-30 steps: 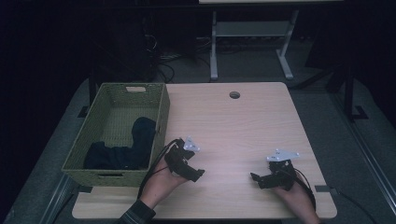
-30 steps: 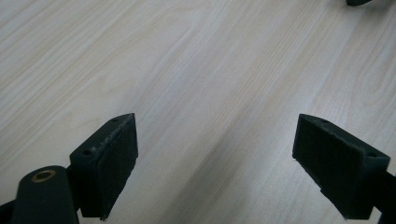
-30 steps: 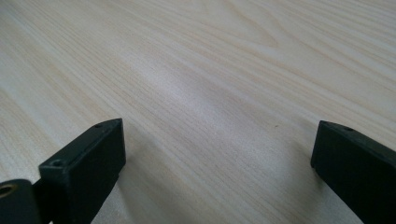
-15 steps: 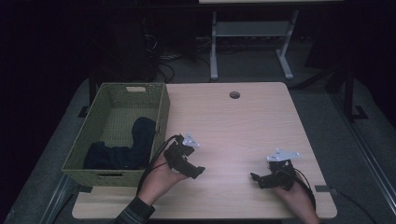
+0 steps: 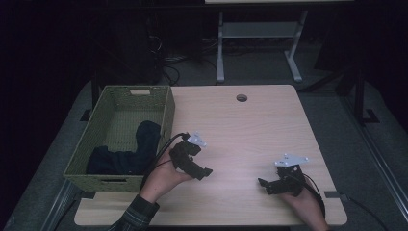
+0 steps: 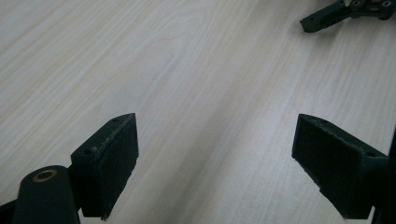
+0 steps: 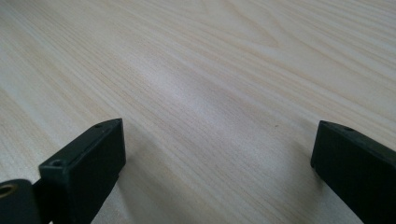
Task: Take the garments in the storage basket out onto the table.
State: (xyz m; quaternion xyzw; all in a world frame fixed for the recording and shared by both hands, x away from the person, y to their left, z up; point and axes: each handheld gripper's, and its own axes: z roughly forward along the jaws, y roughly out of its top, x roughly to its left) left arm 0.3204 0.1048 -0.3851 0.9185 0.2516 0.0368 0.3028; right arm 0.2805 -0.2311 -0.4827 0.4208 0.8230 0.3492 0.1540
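A woven olive-green basket (image 5: 166,113) stands upright at the left edge of the pale wood counter (image 5: 250,130), rectangular, with walls that flare slightly outward and a handle slot cut in its far wall and another in its near wall. Its right wall runs along the counter's left side and its body hangs partly out past the edge. Inside lies a dark garment (image 5: 130,151), black or deep navy, crumpled and soft. It fills the near half of the basket, one part heaped up against the right wall and the rest spread low toward the near left corner; the far half shows bare weave
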